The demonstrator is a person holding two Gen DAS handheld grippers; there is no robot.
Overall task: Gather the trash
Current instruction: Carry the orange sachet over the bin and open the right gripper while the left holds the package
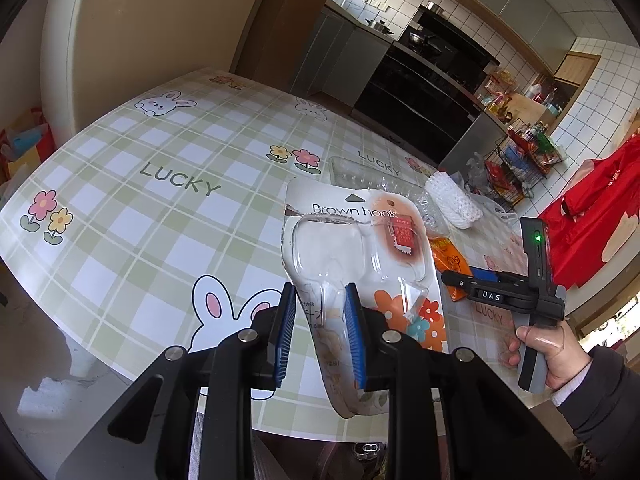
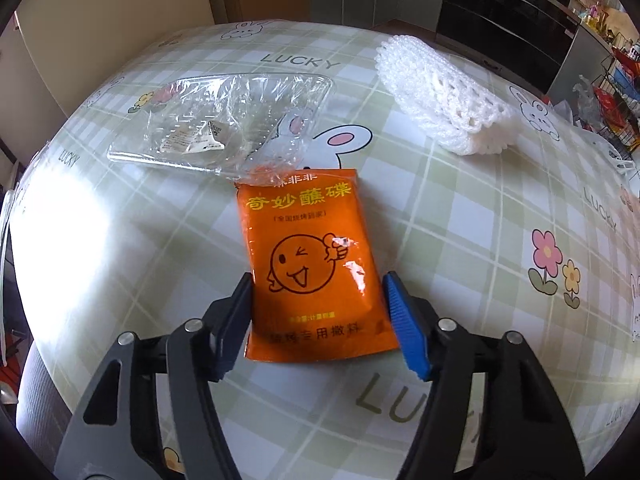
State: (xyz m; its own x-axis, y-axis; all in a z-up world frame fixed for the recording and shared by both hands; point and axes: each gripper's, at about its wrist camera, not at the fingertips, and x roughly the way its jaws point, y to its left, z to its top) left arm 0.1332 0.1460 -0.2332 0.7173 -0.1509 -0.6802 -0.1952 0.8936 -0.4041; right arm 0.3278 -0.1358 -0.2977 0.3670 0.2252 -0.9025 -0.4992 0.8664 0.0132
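My left gripper is shut on a "Brown hook" blister pack and holds it up above the table. My right gripper is open, its fingers on either side of an orange seasoning packet that lies flat on the table. The right gripper also shows in the left wrist view, over the orange packet. A clear plastic tray with crumpled film lies beyond the packet. A white foam net lies at the far right.
The table has a green plaid cloth with rabbits and flowers. A kitchen counter with a dark oven stands behind. A wire rack with goods and a red bag are at the right.
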